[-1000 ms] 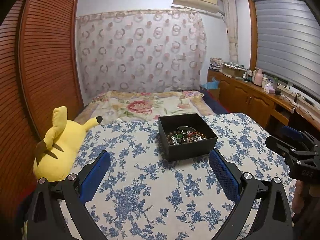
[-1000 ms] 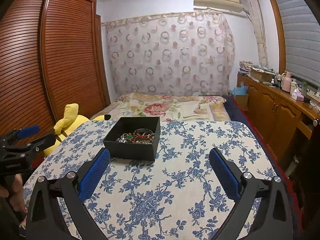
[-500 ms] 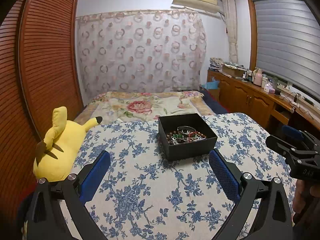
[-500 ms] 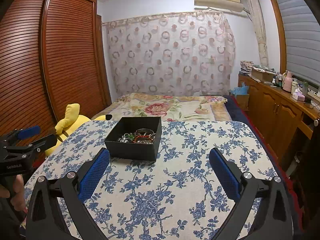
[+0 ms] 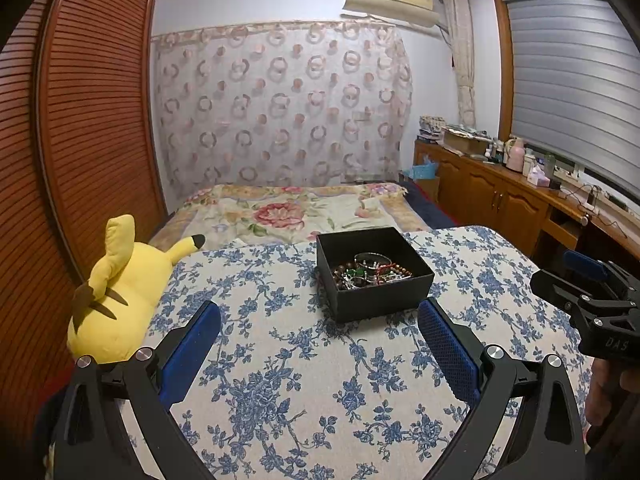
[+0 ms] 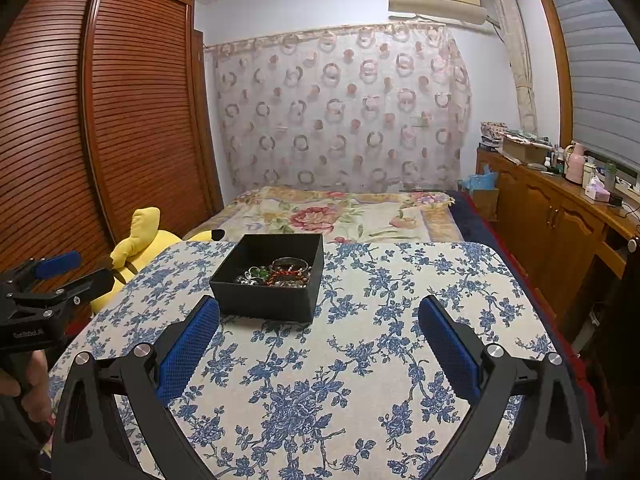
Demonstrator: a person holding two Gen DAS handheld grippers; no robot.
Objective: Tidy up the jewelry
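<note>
An open black box [image 5: 380,294] stands on the table with the blue-flowered cloth [image 5: 280,360]. Bracelets and beads [image 5: 370,272] lie in a heap inside it. My left gripper [image 5: 319,344] is open and empty, held above the table just short of the box. My right gripper [image 6: 319,344] is open and empty too, with the box [image 6: 272,296] ahead to its left and the jewelry [image 6: 280,274] visible inside. Each gripper shows at the edge of the other's view: the right one [image 5: 588,284] and the left one [image 6: 60,276].
A yellow plush toy [image 5: 120,292] lies at the table's left edge. A bed with a floral cover [image 5: 288,212] is beyond the table. A wooden wardrobe [image 6: 100,120] is on the left and a cluttered wooden sideboard [image 6: 560,208] on the right.
Both grippers have drifted slightly; the box sits a little lower and nearer in the right wrist view. Both stay open and empty.
</note>
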